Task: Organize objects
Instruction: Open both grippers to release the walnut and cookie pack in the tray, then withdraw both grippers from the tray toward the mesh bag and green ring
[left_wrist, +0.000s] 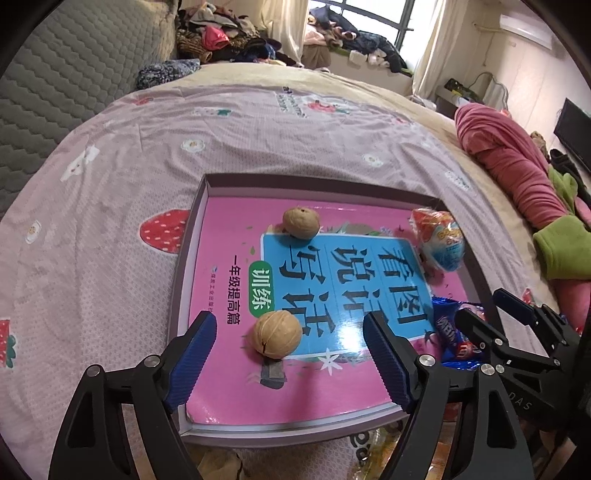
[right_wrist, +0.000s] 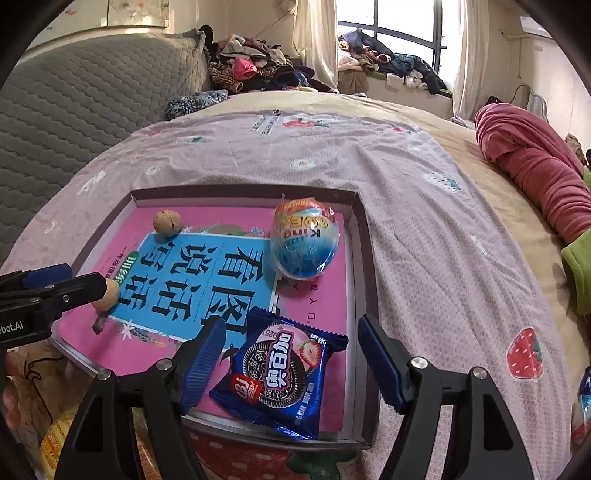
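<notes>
Blue-padded fingers of the left gripper (left_wrist: 290, 334) stand wide apart around the near walnut (left_wrist: 276, 334), with clear gaps on both sides, so nothing is clamped. That walnut rests on a pink and blue book (left_wrist: 332, 295) lying flat inside a shallow grey box (left_wrist: 192, 206). From the right wrist view, the right gripper (right_wrist: 291, 341) is likewise spread open, its 2 fingers on either side of a blue cookie packet (right_wrist: 280, 380) without pressing on it; the packet lies on the book at the near right corner of the box, its lower edge close to the near wall. Further back, a 2nd walnut (left_wrist: 301, 222) sits on the book near the far left part of the cover, and an egg-shaped toy in crinkly orange and blue wrap (right_wrist: 303, 242) lies near the far right. All 4 items are inside the box, well apart from each other. Under the box spreads a pinkish sheet printed with strawberries (right_wrist: 424, 229), covering a bed. A rolled red blanket (right_wrist: 535, 166) lies at the right edge, and heaps of clothes (right_wrist: 251, 70) sit beyond the bed by the window.
</notes>
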